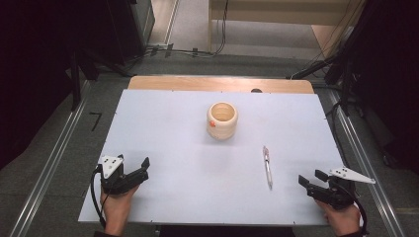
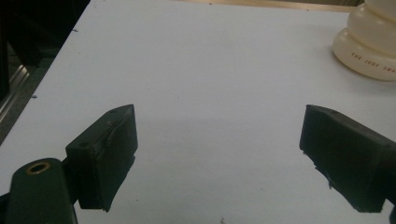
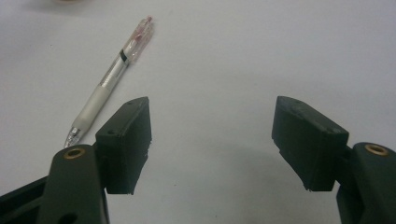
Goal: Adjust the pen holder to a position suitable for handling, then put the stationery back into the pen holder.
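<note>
A cream ribbed pen holder (image 1: 222, 120) stands upright on the white board, past its middle; in the left gripper view the pen holder (image 2: 369, 49) is at the top right with red lettering on it. A clear and white pen (image 1: 267, 167) lies flat to the right of centre. My left gripper (image 1: 143, 169) rests at the board's near left, open and empty (image 2: 219, 123). At the near right my right gripper (image 1: 312, 178) is open and empty (image 3: 212, 109), with the pen (image 3: 112, 74) lying just outside its left jaw.
The white board (image 1: 168, 148) lies on a wooden table (image 1: 197, 83). Metal floor rails (image 1: 47, 173) run along both sides. Cables (image 1: 188, 51) and dark stands sit on the floor beyond the table's far edge.
</note>
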`<state>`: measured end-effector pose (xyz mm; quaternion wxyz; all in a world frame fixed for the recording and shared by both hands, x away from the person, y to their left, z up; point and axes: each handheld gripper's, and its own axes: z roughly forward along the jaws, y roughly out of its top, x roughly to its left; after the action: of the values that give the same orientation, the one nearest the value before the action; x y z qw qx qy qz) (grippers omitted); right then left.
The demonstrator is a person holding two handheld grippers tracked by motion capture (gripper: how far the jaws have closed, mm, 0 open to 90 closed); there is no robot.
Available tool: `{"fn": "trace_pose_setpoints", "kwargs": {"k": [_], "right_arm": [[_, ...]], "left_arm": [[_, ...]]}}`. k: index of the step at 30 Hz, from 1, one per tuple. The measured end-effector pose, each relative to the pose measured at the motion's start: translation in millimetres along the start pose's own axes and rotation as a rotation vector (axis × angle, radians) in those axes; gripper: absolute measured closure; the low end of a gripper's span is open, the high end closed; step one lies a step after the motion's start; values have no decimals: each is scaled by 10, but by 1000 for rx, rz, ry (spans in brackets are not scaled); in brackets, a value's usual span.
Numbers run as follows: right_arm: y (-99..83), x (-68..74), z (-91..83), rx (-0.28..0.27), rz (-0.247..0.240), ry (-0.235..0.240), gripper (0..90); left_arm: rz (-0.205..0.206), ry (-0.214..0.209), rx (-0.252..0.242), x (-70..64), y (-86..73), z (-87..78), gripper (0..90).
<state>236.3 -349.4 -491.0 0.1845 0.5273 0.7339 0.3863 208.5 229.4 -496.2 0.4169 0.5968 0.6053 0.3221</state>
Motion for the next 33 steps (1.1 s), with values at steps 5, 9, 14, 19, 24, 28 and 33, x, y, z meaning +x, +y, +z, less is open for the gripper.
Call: {"fn": "trace_pose_setpoints", "kwargs": {"k": [5,9,14,19,24,28,33], "right_arm": [[3,6,4,0,1,8,274],[7,30,22,10,-13,15,274],[14,91,53,19,-29,32,273],[17,137,73,22,-36,43,273],[19,148,81,24,-37,45,273],[23,153,88,26,-33,48,274],[29,166,95,25,-42,49,274]], "left_arm": [[6,0,6,-8,-5,18,122],[5,1,5,-12,-7,30,122],[9,1,9,-12,-9,29,122],[16,-1,12,-27,-10,30,122],[17,-2,13,-29,-9,35,122],[19,-4,16,-33,-12,37,122],[20,-2,12,-31,-14,26,122]]}}
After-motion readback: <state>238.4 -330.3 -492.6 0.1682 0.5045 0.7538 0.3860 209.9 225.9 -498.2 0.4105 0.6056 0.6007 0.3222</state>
